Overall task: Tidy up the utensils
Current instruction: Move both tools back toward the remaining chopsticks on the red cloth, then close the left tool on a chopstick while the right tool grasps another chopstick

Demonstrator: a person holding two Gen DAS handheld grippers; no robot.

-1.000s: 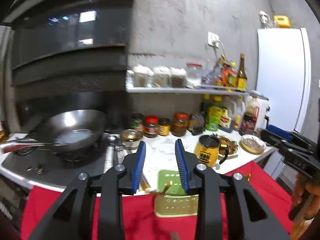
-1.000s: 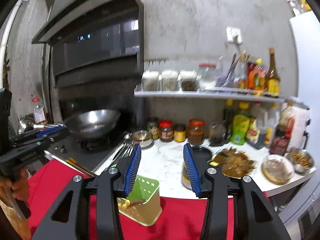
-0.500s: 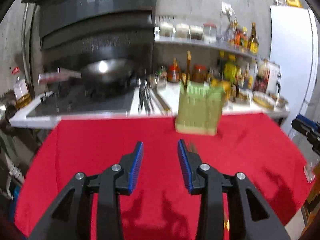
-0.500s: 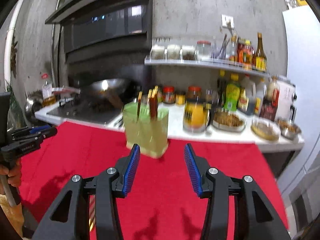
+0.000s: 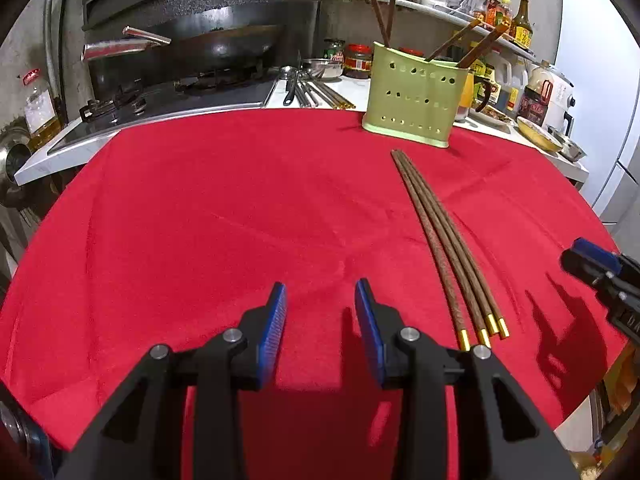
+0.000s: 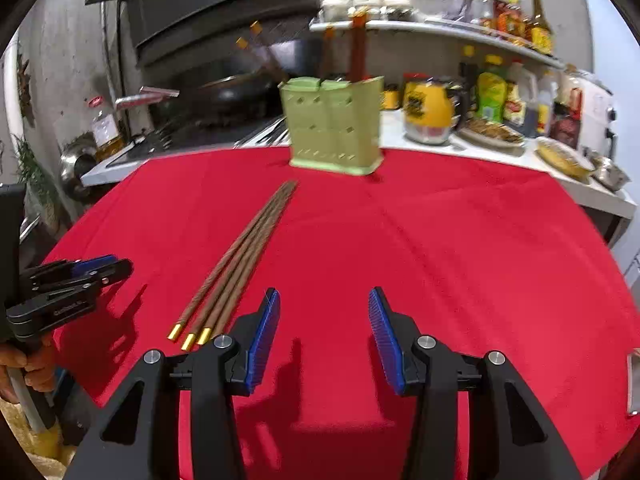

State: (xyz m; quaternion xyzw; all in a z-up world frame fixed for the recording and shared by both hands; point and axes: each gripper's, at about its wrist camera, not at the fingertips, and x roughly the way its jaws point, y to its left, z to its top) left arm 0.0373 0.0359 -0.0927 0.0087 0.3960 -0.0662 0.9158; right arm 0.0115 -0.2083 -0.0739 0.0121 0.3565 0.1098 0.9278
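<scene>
While both tongs hang over the red cloth, neither pinches anything. The left tongs stand partly spread, blue pads apart with only bare cloth showing between them. The right tongs are spread a little wider, and their gap too shows nothing but cloth. Both point downward at a slant toward the worktop.

Just to the right of the left tongs, seen from the left wrist, lie the chopsticks, a tight bundle of brown sticks side by side on the cloth. Their gold-capped ends point toward the tongs; their thin tips point away, toward the holder. From the right wrist the same bundle lies just left of the right tongs, so it rests between the two. Neither tool touches it.

Beyond the tips, near the far edge of the cloth, stands the green holder, upright and perforated. More chopsticks stand in it, leaning at different angles. The right-wrist view shows the holder blurred, so I cannot tell which compartment they sit in.

At the left edge of the right-wrist view, a hand grips the handle of the left tool.

Behind the cloth runs a pale counter crowded with jars, bottles and bowls, and a yellow pot. To the left a wok sits on a stove. A shelf above carries more jars and bottles.
</scene>
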